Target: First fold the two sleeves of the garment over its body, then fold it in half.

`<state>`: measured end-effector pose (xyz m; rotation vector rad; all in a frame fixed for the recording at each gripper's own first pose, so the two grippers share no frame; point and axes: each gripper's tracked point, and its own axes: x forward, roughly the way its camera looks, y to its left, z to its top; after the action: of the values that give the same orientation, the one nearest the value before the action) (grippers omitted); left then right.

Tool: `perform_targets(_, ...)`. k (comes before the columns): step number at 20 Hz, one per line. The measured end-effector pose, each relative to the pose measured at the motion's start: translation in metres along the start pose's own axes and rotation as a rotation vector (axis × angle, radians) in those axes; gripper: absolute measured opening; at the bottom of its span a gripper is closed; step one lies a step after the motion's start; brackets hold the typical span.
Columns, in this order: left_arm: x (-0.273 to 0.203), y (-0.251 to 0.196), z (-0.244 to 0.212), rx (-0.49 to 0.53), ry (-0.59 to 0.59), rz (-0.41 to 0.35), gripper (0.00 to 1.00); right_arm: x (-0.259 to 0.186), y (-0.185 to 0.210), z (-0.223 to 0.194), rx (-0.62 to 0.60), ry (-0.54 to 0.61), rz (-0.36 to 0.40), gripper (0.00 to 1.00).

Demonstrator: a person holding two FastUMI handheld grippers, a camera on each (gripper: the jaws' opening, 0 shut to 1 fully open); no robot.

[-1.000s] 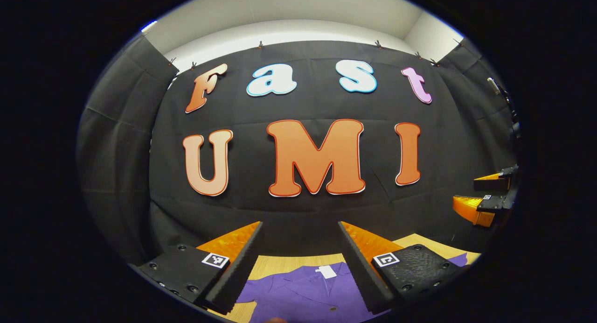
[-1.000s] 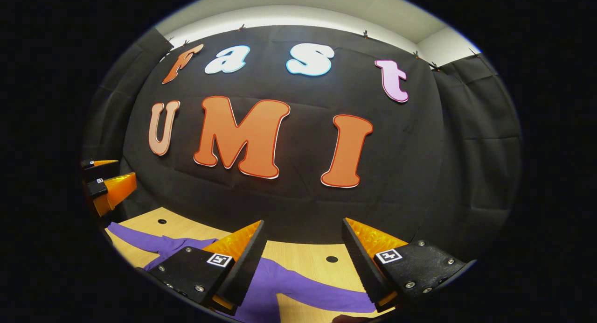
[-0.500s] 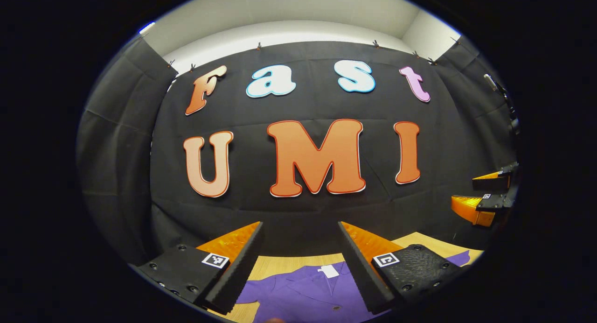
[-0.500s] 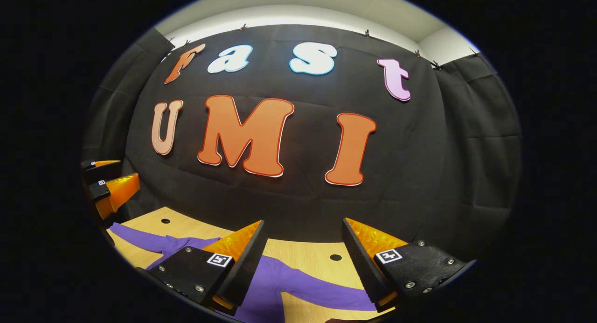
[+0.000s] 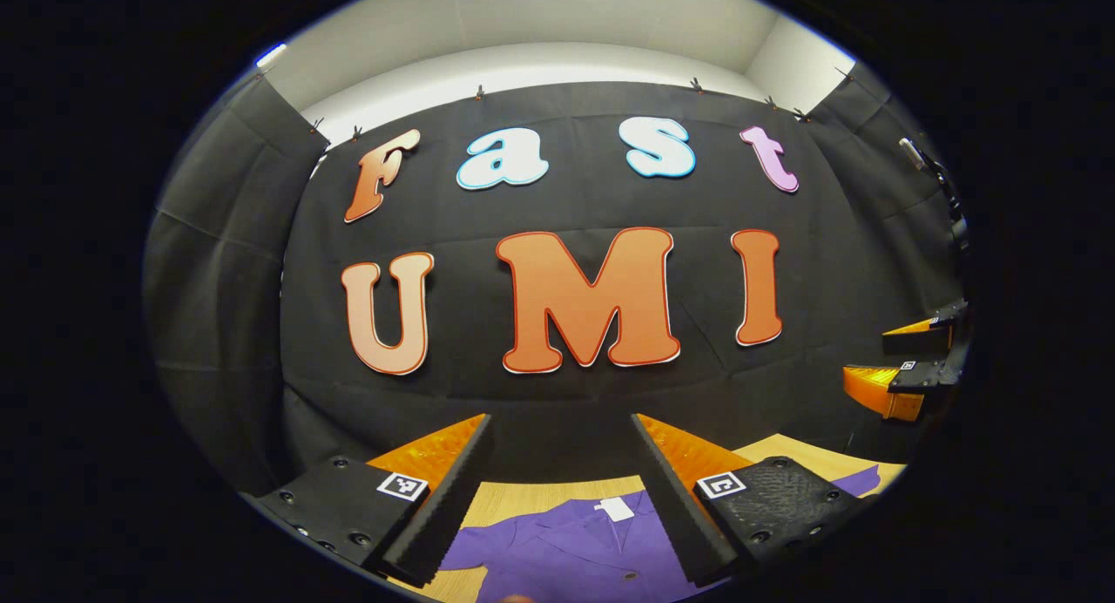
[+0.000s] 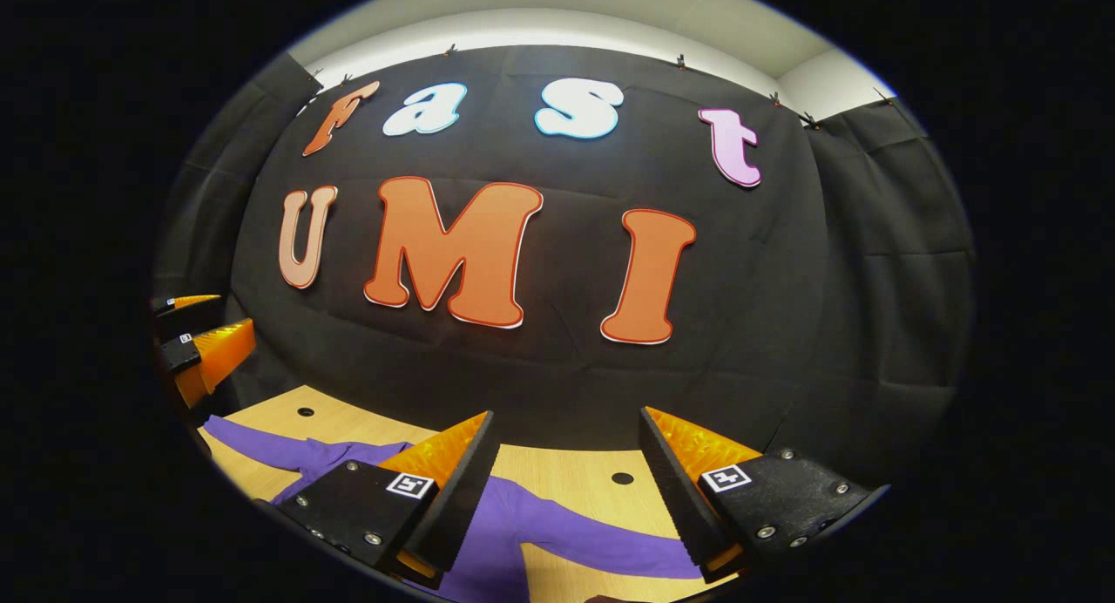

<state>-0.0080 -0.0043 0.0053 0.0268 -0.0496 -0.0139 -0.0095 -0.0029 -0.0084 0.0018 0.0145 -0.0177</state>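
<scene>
1. The purple garment (image 5: 575, 555) lies flat on the pale wood-grain table (image 5: 523, 494) – in the left gripper view its collar, with a small white tag sewn in, sits between the two fingers, and a dark button shows lower down the front
2. In the right gripper view the same garment (image 6: 496, 533) shows one long sleeve (image 6: 601, 542) stretched out flat over the table (image 6: 557, 468) toward the right, unfolded, and another sleeve (image 6: 261, 442) reaching off to the left
3. The left gripper (image 5: 562, 490) hangs above the collar with its jaws spread wide and nothing between them; it does not touch the cloth
4. The right gripper (image 6: 566, 490) is likewise spread apart and empty, hovering over the sleeve and the bare table
5. Each finger is a wedge of ribbed orange plastic faced with a black saw-toothed pad, fixed to a black block with screws and a small square black-and-white marker
6. The table top is smooth, light wood with small round dark holes (image 6: 622, 478) – two show in the right gripper view
7. The other gripper shows at the edge of each view, jaws parted: the right gripper (image 5: 902, 368) in the left gripper view, the left gripper (image 6: 196, 342) in the right gripper view
8. No containers are in sight
</scene>
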Motion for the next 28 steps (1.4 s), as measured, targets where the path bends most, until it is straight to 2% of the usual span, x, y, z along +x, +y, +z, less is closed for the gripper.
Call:
perform_targets(4,-0.001,-0.003,-0.001,0.013,0.005,-0.004,0.96,0.002,-0.013,-0.012,-0.005,0.016,-0.022,0.96)
perform_targets(5,-0.002,-0.004,-0.001,0.017,0.005,-0.004,1.00,0.003,-0.017,-0.019,-0.007,0.030,-0.029,0.96)
perform_targets(6,-0.002,-0.003,-0.001,0.022,0.004,-0.002,1.00,0.004,-0.026,-0.027,-0.017,0.045,-0.050,0.96)
perform_targets(7,-0.002,-0.002,0.000,0.027,0.004,0.002,0.96,0.005,-0.035,-0.036,-0.026,0.063,-0.069,0.96)
perform_targets(8,-0.002,-0.002,0.000,0.034,0.007,0.004,1.00,0.006,-0.042,-0.045,-0.030,0.086,-0.080,0.95)
perform_targets(10,-0.003,-0.004,-0.001,0.039,0.012,0.002,1.00,0.007,-0.058,-0.065,-0.031,0.134,-0.114,0.96)
perform_targets(11,-0.003,-0.005,-0.002,0.040,0.015,0.000,0.96,0.008,-0.070,-0.077,-0.027,0.161,-0.134,0.96)
perform_targets(16,-0.002,-0.012,-0.006,0.059,0.032,-0.009,1.00,0.008,-0.127,-0.149,-0.023,0.336,-0.231,0.96)
perform_targets(17,-0.002,-0.015,-0.009,0.065,0.040,-0.012,0.96,0.007,-0.137,-0.164,-0.019,0.377,-0.244,0.96)
perform_targets(18,-0.002,-0.018,-0.009,0.068,0.045,-0.016,1.00,0.006,-0.144,-0.179,-0.015,0.419,-0.251,0.96)
perform_targets(22,0.000,-0.032,-0.018,0.090,0.071,-0.032,1.00,-0.001,-0.172,-0.240,0.010,0.595,-0.267,0.97)
perform_targets(23,0.001,-0.035,-0.020,0.096,0.078,-0.034,0.96,-0.001,-0.178,-0.252,0.021,0.623,-0.271,0.96)
perform_targets(28,0.003,-0.043,-0.032,0.113,0.119,-0.018,0.95,-0.006,-0.205,-0.296,0.069,0.757,-0.286,0.97)
